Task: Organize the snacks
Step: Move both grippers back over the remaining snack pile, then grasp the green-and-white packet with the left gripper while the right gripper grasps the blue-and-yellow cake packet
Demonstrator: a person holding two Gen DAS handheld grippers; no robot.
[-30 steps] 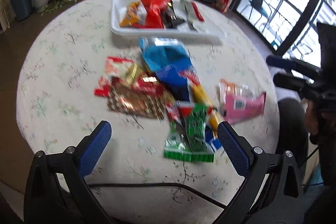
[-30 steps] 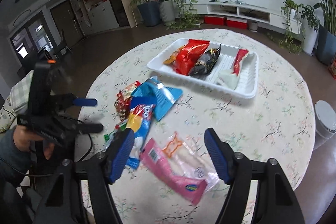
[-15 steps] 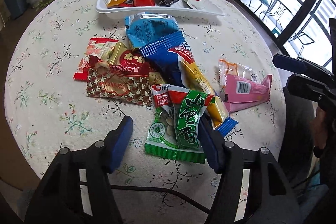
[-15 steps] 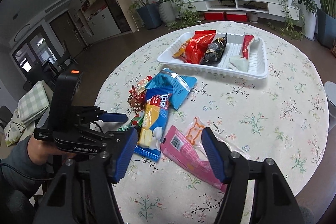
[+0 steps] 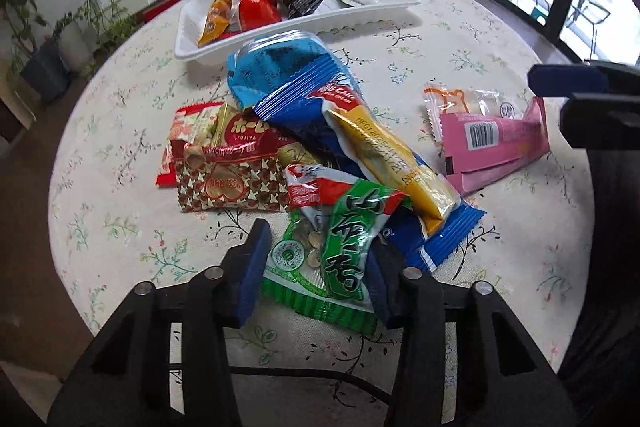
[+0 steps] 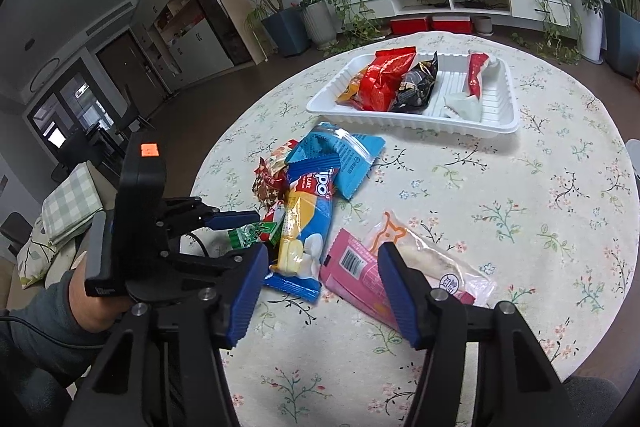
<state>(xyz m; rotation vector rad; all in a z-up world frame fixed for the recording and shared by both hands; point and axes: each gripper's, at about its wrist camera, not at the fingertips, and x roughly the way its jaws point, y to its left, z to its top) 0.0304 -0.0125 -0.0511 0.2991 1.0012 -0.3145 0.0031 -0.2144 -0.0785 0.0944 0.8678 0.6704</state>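
Observation:
A green snack packet (image 5: 340, 259) lies at the near end of a pile on the round table, between the fingers of my left gripper (image 5: 316, 275). Its jaws are closing and the pads press the packet's sides, which buckle upward. In the right wrist view the packet (image 6: 252, 233) shows below that gripper's upper finger (image 6: 236, 217). My right gripper (image 6: 322, 287) hovers over a pink packet (image 6: 352, 267). Its jaws are closing, but the pads are clear of the packet. A white tray (image 6: 420, 129) at the far side holds several snacks.
The pile also holds a dark blue roll-cake packet (image 5: 320, 107), a light blue bag (image 5: 276, 63) and red-gold packets (image 5: 232, 167). A clear packet (image 6: 424, 251) lies by the pink one. A hand and sleeve (image 6: 80, 299) hold the left gripper. Potted plants ring the table.
The left gripper came down and closer to the green packet, and its jaws narrowed from wide open to the packet's sides. The right gripper sank slightly over the pink packet and narrowed a little.

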